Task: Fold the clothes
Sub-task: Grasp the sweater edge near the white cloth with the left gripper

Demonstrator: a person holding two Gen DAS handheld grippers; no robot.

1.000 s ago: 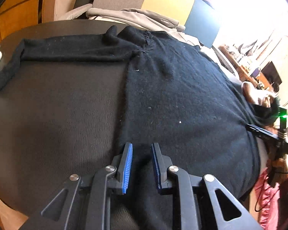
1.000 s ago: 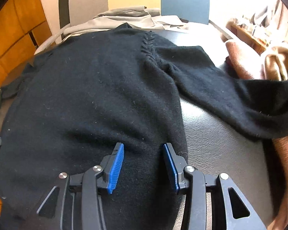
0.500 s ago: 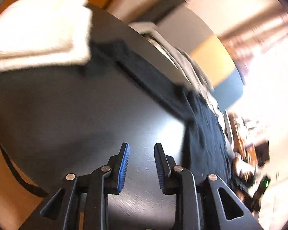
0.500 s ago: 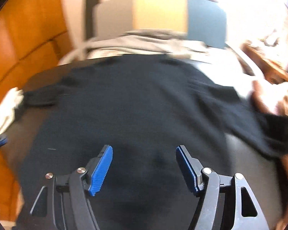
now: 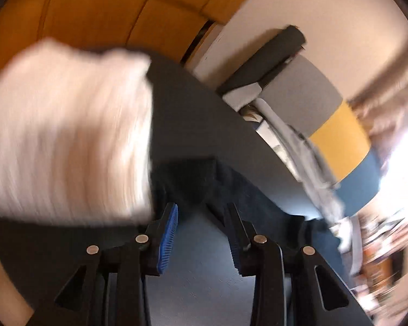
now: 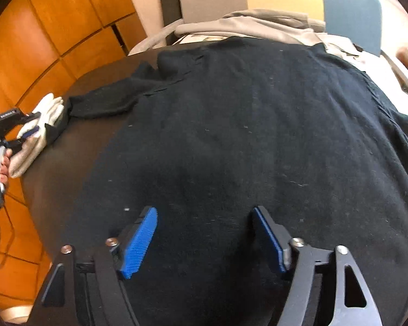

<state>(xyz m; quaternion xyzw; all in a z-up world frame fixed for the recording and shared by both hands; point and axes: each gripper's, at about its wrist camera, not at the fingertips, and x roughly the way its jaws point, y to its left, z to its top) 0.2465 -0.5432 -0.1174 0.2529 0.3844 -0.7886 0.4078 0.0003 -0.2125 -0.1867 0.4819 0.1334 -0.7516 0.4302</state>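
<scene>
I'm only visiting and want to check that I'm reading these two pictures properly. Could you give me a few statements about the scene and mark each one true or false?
1. The black knit sweater lies spread flat on the dark round table. True.
2. The right gripper clamps a fold of the sweater. False: its jaws are opening, with nothing pinched between them.
3. A folded white cloth lies at the end of the sweater's sleeve. True.
4. The left gripper holds the white cloth. False: its jaws are opening and empty; the cloth sits beside them.
5. The walls behind are all blue. False: orange wooden panels show there.
</scene>
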